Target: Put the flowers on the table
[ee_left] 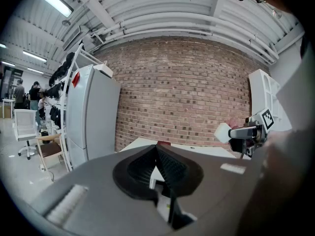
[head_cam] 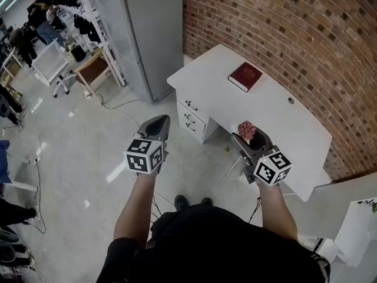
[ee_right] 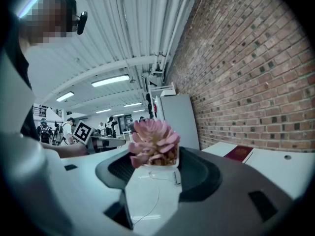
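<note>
A pink succulent flower (ee_right: 152, 142) in a small white pot (ee_right: 151, 191) sits between the dark pads of my right gripper (ee_right: 152, 165), which is shut on the pot. In the head view that gripper (head_cam: 252, 139) hangs with the flower (head_cam: 246, 131) above the front edge of the white table (head_cam: 277, 119). My left gripper (head_cam: 155, 127) is over the floor to the left of the table; its pads (ee_left: 170, 167) meet with nothing between them. The left gripper view also catches the pot (ee_left: 223, 132) in the right gripper (ee_left: 248, 132).
A dark red book (head_cam: 245, 76) lies on the table near the brick wall (head_cam: 294, 28). The table has drawers (head_cam: 191, 118) at its left end. A tall grey cabinet (head_cam: 144, 34) stands to the left, and cables (head_cam: 230, 173) run over the floor. A white unit (head_cam: 360, 217) is at lower right.
</note>
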`<state>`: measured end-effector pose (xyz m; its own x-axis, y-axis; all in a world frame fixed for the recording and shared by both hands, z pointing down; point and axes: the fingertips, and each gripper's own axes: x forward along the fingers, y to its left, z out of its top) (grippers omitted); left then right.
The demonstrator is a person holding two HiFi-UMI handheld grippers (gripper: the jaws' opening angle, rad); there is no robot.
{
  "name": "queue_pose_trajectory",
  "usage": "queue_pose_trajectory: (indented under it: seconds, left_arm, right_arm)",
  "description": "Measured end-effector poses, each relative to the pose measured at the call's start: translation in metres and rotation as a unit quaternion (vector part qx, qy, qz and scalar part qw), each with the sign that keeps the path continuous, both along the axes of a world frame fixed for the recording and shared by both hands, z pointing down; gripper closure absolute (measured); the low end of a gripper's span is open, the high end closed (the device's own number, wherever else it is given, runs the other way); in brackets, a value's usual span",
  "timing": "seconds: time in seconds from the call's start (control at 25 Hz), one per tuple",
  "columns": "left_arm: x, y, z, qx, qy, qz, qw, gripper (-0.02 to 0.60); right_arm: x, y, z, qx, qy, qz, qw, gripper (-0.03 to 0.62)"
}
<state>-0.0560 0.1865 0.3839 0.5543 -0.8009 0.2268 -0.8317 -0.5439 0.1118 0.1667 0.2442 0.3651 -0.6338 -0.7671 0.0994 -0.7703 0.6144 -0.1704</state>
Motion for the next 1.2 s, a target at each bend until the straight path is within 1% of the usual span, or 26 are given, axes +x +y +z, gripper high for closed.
queue_pose_trajectory:
  seconds: [0.08,0.2,0.48,0.6,0.72,0.88,1.08,1.2]
  left_arm:
    - [-0.003,0.002,0.002,-0.003,0.001,0.000,1.0000,0.571]
    - [-0.009,0.004,0.005,-0.007,0.001,-0.001,1.0000,0.571]
    - [-0.034,-0.004,0.003,-0.003,0.005,-0.016,0.9999,0.571]
    - [-0.045,-0.007,0.004,-0.003,0.009,-0.022,0.9997,0.571]
    - [-0.056,-0.006,0.014,-0.014,0.017,-0.027,0.9994,0.571]
    - [-0.068,-0.004,0.025,-0.025,0.020,-0.024,0.9992,0.571]
    - [-0.084,-0.006,0.024,-0.015,0.015,-0.024,0.9995,0.571]
    - [-0.094,-0.004,0.027,-0.018,0.014,-0.026,0.9994,0.571]
  right_arm:
    - [-0.002,0.000,0.003,-0.007,-0.003,0.002,1.000,0.326]
    - [-0.008,-0.003,0.006,-0.012,0.007,0.004,1.000,0.326]
    - [-0.032,-0.016,0.006,-0.012,-0.002,-0.017,1.000,0.326]
    - [-0.044,-0.023,0.009,-0.015,0.014,-0.023,1.000,0.326]
    - [-0.056,-0.028,0.012,-0.016,0.027,-0.024,0.999,0.326]
    - [-0.066,-0.034,0.012,-0.016,0.024,-0.018,0.999,0.326]
    - [-0.071,-0.042,0.016,-0.028,0.019,0.012,0.999,0.326]
    - [-0.078,-0.042,0.029,-0.043,0.019,0.011,0.999,0.326]
